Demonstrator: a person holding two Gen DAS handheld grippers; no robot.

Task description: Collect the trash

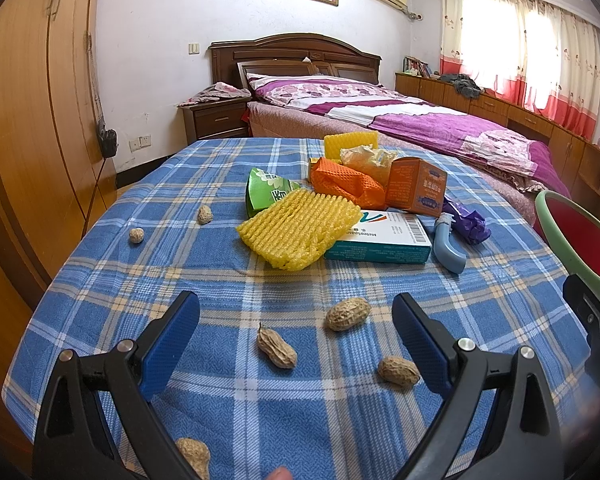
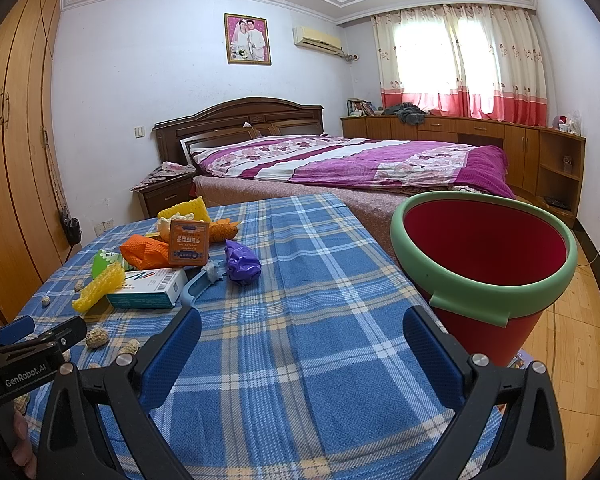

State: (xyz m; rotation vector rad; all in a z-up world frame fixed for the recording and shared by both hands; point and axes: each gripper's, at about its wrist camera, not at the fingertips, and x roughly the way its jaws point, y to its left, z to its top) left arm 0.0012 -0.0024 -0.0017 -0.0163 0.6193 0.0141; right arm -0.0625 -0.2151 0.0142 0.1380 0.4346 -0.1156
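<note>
Peanuts between spread left fingers.

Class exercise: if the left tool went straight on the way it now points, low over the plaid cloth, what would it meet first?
Probably the peanut lying just ahead of the open left tool. Beyond it sits the yellow foam net. Depth is hard to judge in the fisheye view.

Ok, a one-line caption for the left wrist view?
Open left claw over scattered peanuts on a blue plaid tablecloth, facing a pile of packaging trash.
</note>
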